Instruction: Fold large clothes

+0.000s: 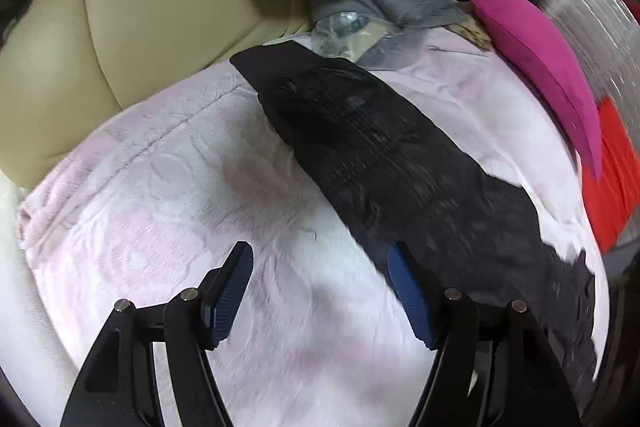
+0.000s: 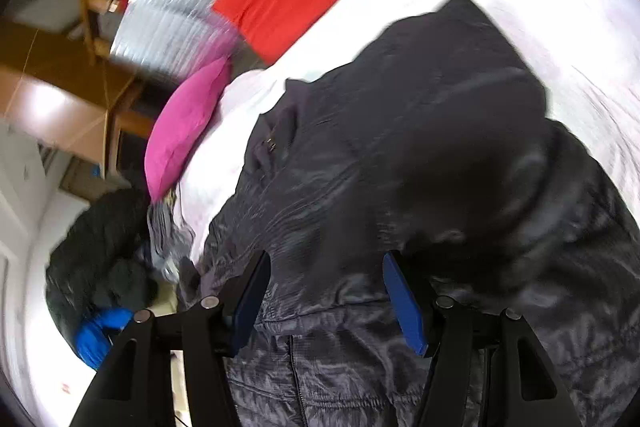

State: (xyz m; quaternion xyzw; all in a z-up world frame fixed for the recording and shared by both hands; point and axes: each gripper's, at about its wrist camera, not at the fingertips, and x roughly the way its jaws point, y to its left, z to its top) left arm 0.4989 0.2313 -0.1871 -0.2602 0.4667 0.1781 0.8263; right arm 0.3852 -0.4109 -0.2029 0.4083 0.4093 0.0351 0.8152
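Observation:
A black quilted jacket [image 1: 384,155] lies stretched across a pale pink blanket [image 1: 168,187] on a bed; one long part runs from the upper middle to the lower right in the left wrist view. My left gripper [image 1: 320,275] is open above the blanket, its right finger [image 1: 408,299] at the jacket's edge. In the right wrist view the jacket [image 2: 420,155] fills the frame, with its hood bunched up at the upper right. My right gripper [image 2: 326,287] is open just above the jacket's body, holding nothing.
A magenta pillow [image 1: 540,67] and a red cloth [image 1: 612,183] lie at the bed's right side. A beige padded headboard [image 1: 132,27] is at the left. Grey clothes and a clear bag [image 1: 360,27] sit at the head. A dark garment pile [image 2: 100,251] with something blue lies beyond.

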